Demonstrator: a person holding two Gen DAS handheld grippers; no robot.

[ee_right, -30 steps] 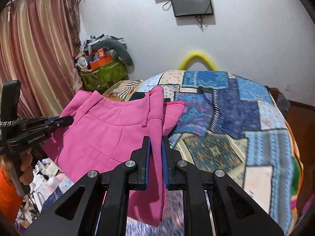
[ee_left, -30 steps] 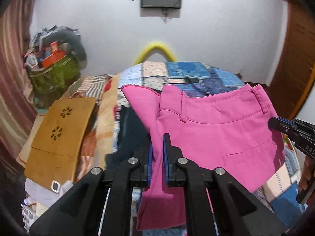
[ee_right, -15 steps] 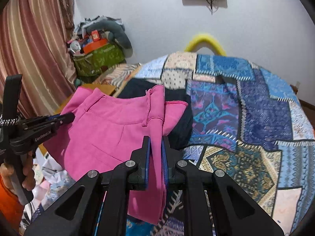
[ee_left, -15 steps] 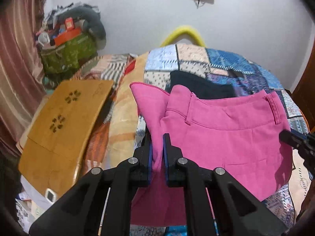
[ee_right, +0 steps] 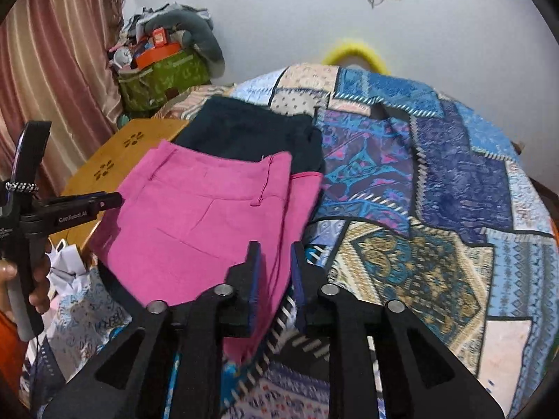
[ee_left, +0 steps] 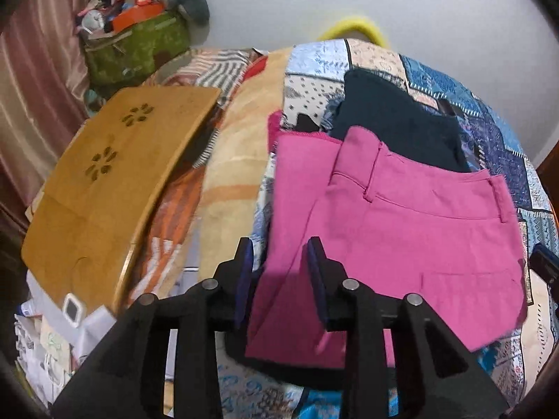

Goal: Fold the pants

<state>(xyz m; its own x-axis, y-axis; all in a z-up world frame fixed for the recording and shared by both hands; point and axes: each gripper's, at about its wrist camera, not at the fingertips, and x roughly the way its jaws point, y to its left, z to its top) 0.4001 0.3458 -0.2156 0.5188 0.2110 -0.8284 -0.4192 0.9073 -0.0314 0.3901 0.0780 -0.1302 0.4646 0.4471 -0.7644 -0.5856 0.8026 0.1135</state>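
The pink pants (ee_left: 401, 237) lie folded on the patchwork bedspread (ee_left: 506, 160), partly on top of a dark folded garment (ee_left: 394, 122). My left gripper (ee_left: 279, 255) is open, its jaws apart around the pants' left edge. In the right wrist view the pink pants (ee_right: 209, 216) lie left of centre over the dark garment (ee_right: 251, 132). My right gripper (ee_right: 276, 262) is open, its jaws apart on either side of the pants' right edge. The left gripper (ee_right: 104, 202) also shows at the pants' far side.
A wooden lap tray (ee_left: 104, 188) lies left of the bed (ee_right: 132, 153). A green bag (ee_left: 136, 49) full of clutter stands by the curtain (ee_right: 52, 70). The bedspread (ee_right: 436, 192) stretches to the right. A yellow hoop (ee_right: 353, 52) is at the wall.
Both grippers lowered the pink pants onto the bed over the dark garment, then opened and let go of the fabric.
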